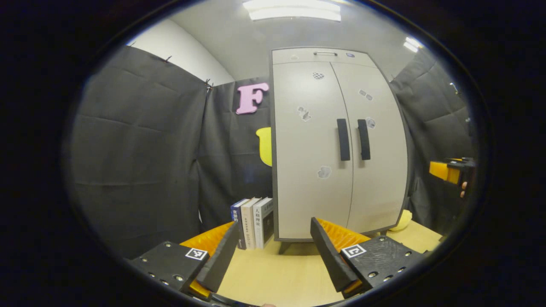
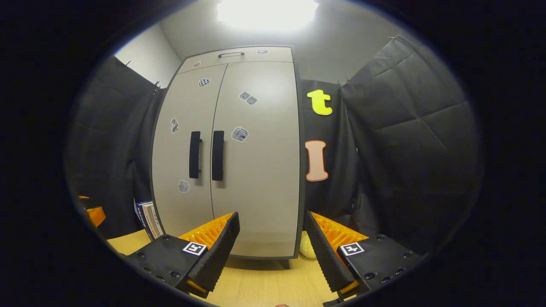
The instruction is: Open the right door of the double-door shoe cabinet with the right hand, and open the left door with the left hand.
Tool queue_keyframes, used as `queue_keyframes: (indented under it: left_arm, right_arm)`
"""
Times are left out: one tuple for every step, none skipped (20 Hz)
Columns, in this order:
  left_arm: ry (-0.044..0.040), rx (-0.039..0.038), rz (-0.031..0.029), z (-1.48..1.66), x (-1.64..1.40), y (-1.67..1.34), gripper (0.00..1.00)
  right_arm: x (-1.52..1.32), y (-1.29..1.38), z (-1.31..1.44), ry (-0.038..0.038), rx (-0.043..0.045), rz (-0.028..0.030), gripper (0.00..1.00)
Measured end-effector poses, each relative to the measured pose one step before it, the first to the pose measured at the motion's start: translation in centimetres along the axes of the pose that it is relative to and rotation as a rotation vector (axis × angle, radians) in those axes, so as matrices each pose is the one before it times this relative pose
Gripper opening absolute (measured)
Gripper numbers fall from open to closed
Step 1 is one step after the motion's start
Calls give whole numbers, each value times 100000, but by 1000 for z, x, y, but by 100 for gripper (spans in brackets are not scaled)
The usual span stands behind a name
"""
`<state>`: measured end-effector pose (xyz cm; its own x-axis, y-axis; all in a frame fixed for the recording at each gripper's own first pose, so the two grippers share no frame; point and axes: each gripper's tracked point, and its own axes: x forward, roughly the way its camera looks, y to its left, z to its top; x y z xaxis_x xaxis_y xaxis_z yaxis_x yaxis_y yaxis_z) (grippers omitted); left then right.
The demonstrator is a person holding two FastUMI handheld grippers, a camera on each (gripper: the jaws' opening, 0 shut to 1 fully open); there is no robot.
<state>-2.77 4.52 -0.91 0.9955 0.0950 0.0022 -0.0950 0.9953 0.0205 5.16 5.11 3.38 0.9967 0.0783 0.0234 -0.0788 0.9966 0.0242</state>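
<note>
A pale grey double-door shoe cabinet stands on the wooden table, both doors closed. Two dark vertical handles sit side by side at the middle: the left door's handle and the right door's handle. My left gripper is open, well short of the cabinet and low, in front of its left door. My right gripper is open too, low and apart from the cabinet, in front of the right door's lower part. The right gripper's body shows at the far right of the left gripper view.
Several books stand upright on the table just left of the cabinet. A small drawer with a handle tops the cabinet. A yellow soft object lies by the cabinet's right foot. Black cloth walls close in on both sides.
</note>
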Motion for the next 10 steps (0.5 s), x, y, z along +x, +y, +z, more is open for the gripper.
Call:
queue_keyframes:
  left_arm:
    - [346, 256, 638, -70, -4, 242, 98]
    - [509, 291, 574, -266, -124, 172, 98]
    - [615, 253, 430, -321, -60, 227, 98]
    - [697, 137, 610, -305, -76, 250, 98]
    - [522, -68, 615, -230, 24, 207, 98]
    - [487, -255, 667, -168, -173, 323, 98]
    - [374, -362, 650, -103, -149, 316, 98]
    - [479, -470, 667, -301, -287, 379, 98]
    - [436, -519, 449, -121, -102, 223, 98]
    - [200, -335, 533, -131, -222, 234, 98]
  right_arm:
    - [556, 497, 339, -574, 51, 838, 98]
    - [579, 611, 348, -363, 20, 1241, 98]
    - [645, 669, 252, -172, 163, 1379, 98]
    - [617, 608, 424, -341, 465, 1013, 98]
    - [524, 594, 411, -570, 650, 933, 98]
    - [663, 612, 498, -697, 495, 962, 98]
    - [762, 523, 340, -640, 298, 679, 97]
    - [727, 575, 357, -187, 139, 778, 98]
    - [695, 487, 276, -93, 223, 952, 98]
    - [727, 501, 353, -191, 536, 1000, 98]
